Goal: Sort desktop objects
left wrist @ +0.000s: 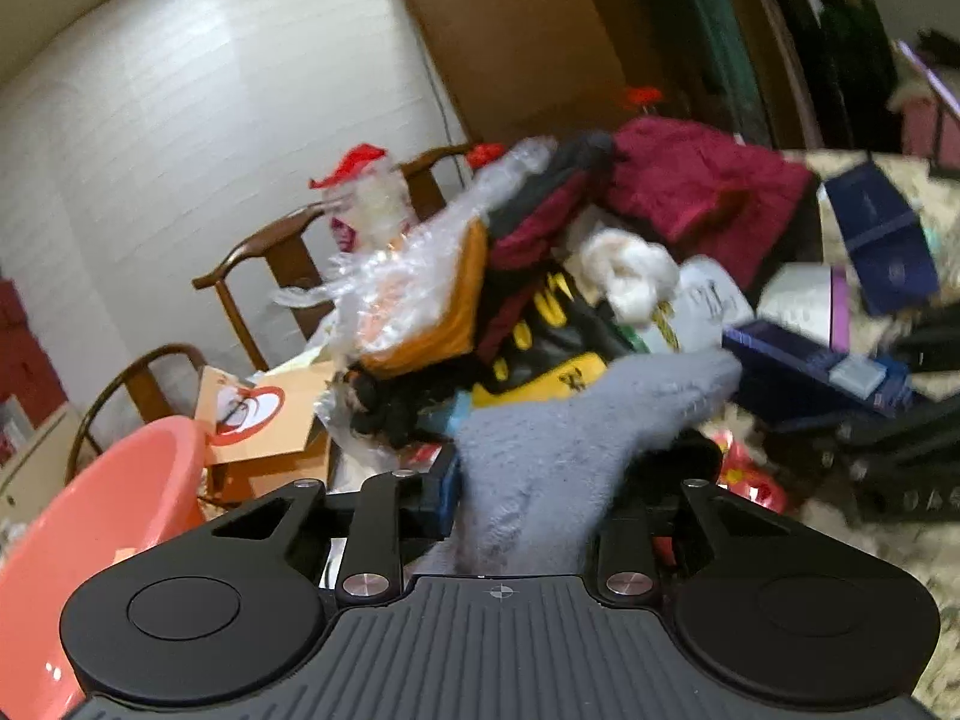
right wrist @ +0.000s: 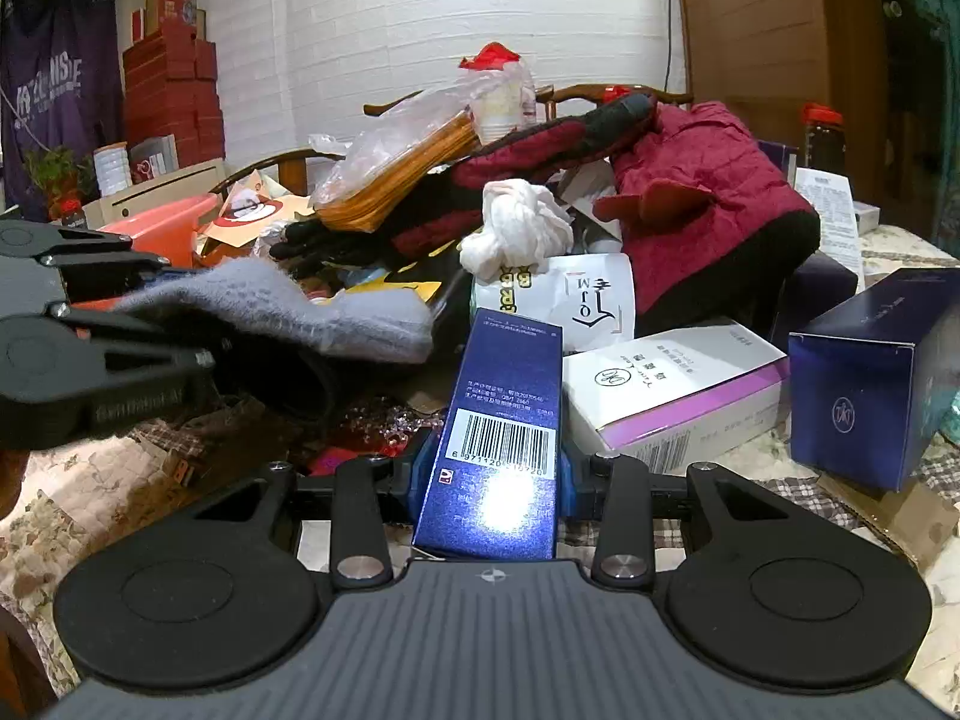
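My left gripper (left wrist: pixel 528 480) is shut on a fluffy grey sock (left wrist: pixel 558 438), held up in front of the clutter pile. The sock (right wrist: pixel 282 312) and the left gripper (right wrist: pixel 204 354) also show at the left of the right wrist view. My right gripper (right wrist: pixel 492 462) is shut on a slim dark blue box with a barcode (right wrist: pixel 498 438), held upright above the table. Behind lie a white-and-purple box (right wrist: pixel 672 390), a large dark blue box (right wrist: pixel 870 378), a white cloth bundle (right wrist: pixel 516 228) and a dark red jacket (right wrist: pixel 708 204).
A pink plastic basin (left wrist: pixel 102 522) sits at the left, next to wooden chairs (left wrist: pixel 264 258). The pile holds black-and-red gloves (right wrist: pixel 510 162), a plastic bag with orange packs (right wrist: pixel 402 168) and a white paper bag (right wrist: pixel 576 294). A patterned tablecloth (right wrist: pixel 108 498) covers the table.
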The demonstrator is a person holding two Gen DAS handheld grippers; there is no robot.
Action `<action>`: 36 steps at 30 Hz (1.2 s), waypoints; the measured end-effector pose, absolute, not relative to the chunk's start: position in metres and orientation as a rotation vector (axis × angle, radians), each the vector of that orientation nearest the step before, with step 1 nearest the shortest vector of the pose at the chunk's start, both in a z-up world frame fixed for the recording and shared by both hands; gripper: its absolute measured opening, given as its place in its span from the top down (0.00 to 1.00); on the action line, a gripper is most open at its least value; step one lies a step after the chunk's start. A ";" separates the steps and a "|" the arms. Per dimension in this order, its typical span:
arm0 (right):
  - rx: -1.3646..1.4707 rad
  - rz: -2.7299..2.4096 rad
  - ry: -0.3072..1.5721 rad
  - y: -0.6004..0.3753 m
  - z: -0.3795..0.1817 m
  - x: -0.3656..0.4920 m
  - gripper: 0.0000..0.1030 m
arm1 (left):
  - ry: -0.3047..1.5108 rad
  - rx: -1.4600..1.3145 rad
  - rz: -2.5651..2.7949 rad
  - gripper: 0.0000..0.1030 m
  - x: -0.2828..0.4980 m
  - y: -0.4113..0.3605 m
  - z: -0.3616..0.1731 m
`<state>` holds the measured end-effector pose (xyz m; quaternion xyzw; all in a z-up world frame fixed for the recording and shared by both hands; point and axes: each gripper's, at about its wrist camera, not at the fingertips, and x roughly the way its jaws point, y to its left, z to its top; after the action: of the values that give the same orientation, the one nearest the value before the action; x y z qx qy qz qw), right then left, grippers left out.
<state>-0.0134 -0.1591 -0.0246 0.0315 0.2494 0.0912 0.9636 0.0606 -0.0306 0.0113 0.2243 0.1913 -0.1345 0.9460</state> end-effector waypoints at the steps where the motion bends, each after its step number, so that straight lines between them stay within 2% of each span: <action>1: 0.061 0.186 0.506 -0.159 -0.025 -0.013 0.58 | 0.374 0.440 -0.270 0.74 0.058 -0.028 0.016; 9: 0.059 0.187 0.510 -0.157 -0.026 -0.013 0.58 | 0.249 0.328 -0.257 0.74 0.035 -0.007 0.061; 13: 0.056 0.187 0.513 -0.156 -0.027 -0.014 0.58 | 0.222 0.296 -0.202 0.90 0.029 0.007 0.071; 15: 0.054 0.192 0.515 -0.155 -0.027 -0.013 0.58 | 0.248 0.282 -0.202 0.90 0.033 0.014 0.070; 16: 0.051 0.196 0.517 -0.154 -0.028 -0.013 0.58 | 0.286 0.289 -0.235 0.87 0.036 0.015 0.068; 17: 0.048 0.199 0.521 -0.153 -0.028 -0.013 0.58 | 0.325 0.297 -0.265 0.78 0.039 0.015 0.064; 18: 0.051 0.204 0.523 -0.152 -0.028 -0.013 0.57 | 0.336 0.303 -0.268 0.64 0.040 0.013 0.060; 19: 0.056 0.208 0.524 -0.152 -0.028 -0.012 0.57 | 0.339 0.324 -0.255 0.39 0.039 0.009 0.055; 20: 0.056 0.206 0.526 -0.151 -0.029 -0.012 0.57 | 0.325 0.342 -0.246 0.20 0.035 0.006 0.052; 21: 0.054 0.206 0.528 -0.151 -0.029 -0.011 0.57 | 0.295 0.358 -0.246 0.16 0.029 0.002 0.048; 27: 0.048 0.209 0.544 -0.150 -0.031 -0.009 0.58 | 0.265 0.439 -0.285 0.14 0.017 -0.023 0.043; 31: 0.051 0.209 0.546 -0.151 -0.031 -0.008 0.59 | 0.309 0.438 -0.323 0.23 0.027 -0.033 0.036; 36: 0.058 0.214 0.559 -0.151 -0.032 -0.006 0.59 | 0.309 0.463 -0.386 0.24 0.018 -0.044 0.032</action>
<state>-0.0058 -0.1512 -0.0319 0.0283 0.2752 0.1054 0.9552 0.0184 -0.0442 0.0323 0.2273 0.1517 -0.1895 0.9431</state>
